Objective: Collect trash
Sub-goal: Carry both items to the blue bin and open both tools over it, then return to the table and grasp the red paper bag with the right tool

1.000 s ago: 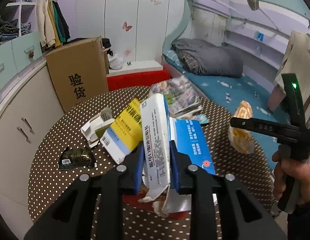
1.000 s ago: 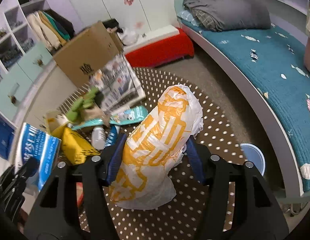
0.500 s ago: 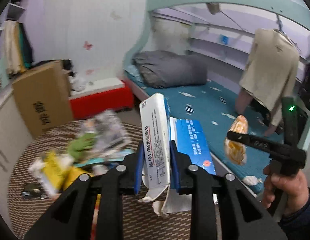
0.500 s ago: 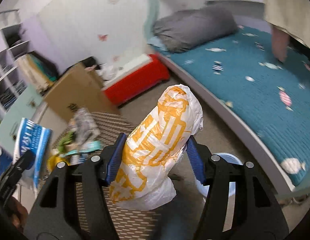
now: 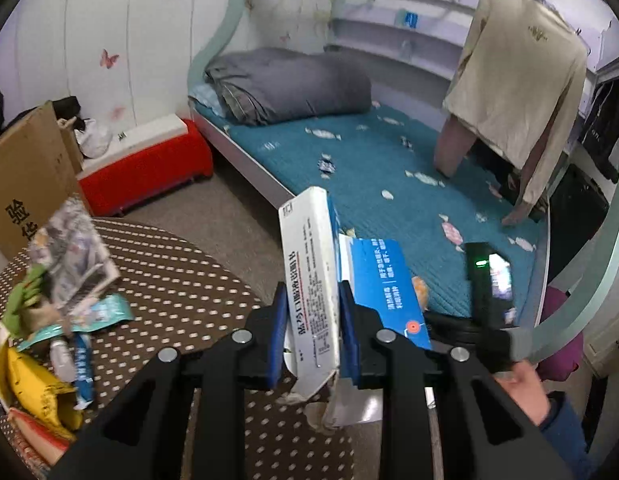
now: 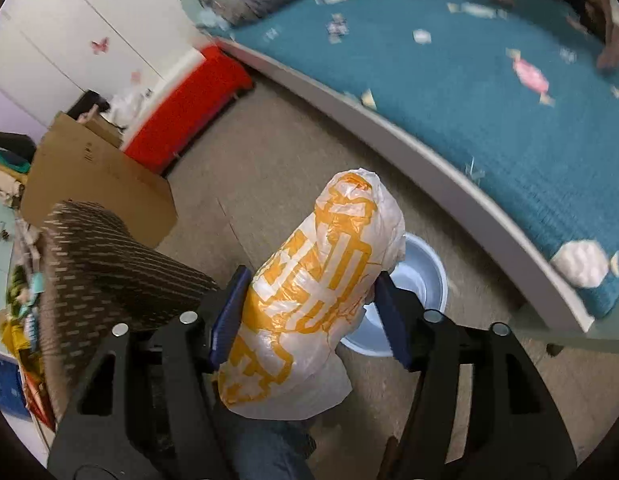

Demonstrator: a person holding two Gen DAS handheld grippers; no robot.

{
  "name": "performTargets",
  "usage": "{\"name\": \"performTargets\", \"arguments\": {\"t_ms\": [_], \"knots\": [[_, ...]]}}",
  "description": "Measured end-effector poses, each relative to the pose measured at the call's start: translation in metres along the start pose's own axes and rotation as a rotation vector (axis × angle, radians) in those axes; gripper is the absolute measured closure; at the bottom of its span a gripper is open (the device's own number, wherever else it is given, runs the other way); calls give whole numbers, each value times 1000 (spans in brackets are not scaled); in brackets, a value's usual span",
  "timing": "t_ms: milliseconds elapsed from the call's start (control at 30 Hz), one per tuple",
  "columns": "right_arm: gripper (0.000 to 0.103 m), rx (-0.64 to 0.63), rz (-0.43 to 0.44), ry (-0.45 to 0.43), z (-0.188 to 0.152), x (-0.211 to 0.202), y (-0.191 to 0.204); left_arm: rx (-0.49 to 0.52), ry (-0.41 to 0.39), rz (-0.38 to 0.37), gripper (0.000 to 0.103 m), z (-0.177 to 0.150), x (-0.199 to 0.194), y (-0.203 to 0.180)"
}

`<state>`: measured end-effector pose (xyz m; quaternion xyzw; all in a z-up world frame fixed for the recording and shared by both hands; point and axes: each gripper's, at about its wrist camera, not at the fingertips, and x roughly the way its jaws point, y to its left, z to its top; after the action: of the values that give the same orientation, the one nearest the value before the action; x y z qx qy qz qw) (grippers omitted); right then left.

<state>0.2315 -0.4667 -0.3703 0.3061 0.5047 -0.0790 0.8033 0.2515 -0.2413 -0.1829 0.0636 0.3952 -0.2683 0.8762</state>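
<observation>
Left hand-held gripper (image 5: 313,334) pinches upright carton (image 5: 311,280). Right hand-held gripper (image 6: 307,314), jaws opening around tilted bag (image 6: 309,296); only the right view shows bin (image 6: 417,280).

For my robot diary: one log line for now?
left gripper: shut on box | right gripper: opening, bag between | bin below

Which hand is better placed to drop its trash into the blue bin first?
Right. Its claw, jaws opening around the orange-and-white bag, hangs beside the blue bin; the left claw shows no bin.
</observation>
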Motion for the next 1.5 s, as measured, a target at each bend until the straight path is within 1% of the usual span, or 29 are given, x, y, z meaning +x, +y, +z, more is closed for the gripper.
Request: {"name": "performTargets", "arguments": {"t_ms": [33,67,133,200,300,433,500,567,600,633,667,700,733,867,967,1033,1167,1333,1367,1500], "knots": [[22,18,3,15,2,9,-6,8,9,0,79,1,6,-3],[18,44,1,25,3,16,-13,19,25,-2,79,2,15,-8],[15,82,-2,30,1,20,-22,34,48,-5,79,2,29,-14],[10,118,8,5,-2,12,-32,50,79,-9,79,2,45,-21],[9,151,12,-65,-5,-14,-40,69,117,-19,79,2,64,-31],[8,181,15,-200,-5,-66,-49,105,170,-41,77,3,90,-48],[7,175,21,-261,-3,-91,-48,122,193,-49,77,2,101,-56],[6,158,29,-318,-3,-115,-44,143,216,-54,73,2,114,-65],[6,155,29,-336,-3,-122,-43,154,231,-55,69,2,120,-68],[6,155,29,-355,-2,-131,-39,160,248,-54,49,2,126,-70],[6,156,31,-373,-2,-139,-39,159,264,-50,25,3,130,-71],[6,151,30,-395,-2,-147,-37,156,255,-39,18,3,130,-70],[6,145,24,-413,-3,-154,-36,157,234,-27,17,4,127,-70],[6,104,27,-481,-9,-172,-24,143,198,-10,16,8,112,-63],[6,37,-16,-522,-13,-182,-7,128,154,0,16,10,92,-57],[6,1,-25,-525,-14,-185,2,119,110,12,15,11,72,-51],[6,-50,-12,-508,-19,-195,26,99,41,27,14,11,36,-43],[6,-76,8,-511,-29,-211,55,77,-34,41,14,8,-7,-34],[6,-90,10,-518,-31,-215,62,74,-59,48,13,7,-19,-31],[6,-123,29,-524,-40,-226,87,62,-110,59,12,2,-52,-20]]}}
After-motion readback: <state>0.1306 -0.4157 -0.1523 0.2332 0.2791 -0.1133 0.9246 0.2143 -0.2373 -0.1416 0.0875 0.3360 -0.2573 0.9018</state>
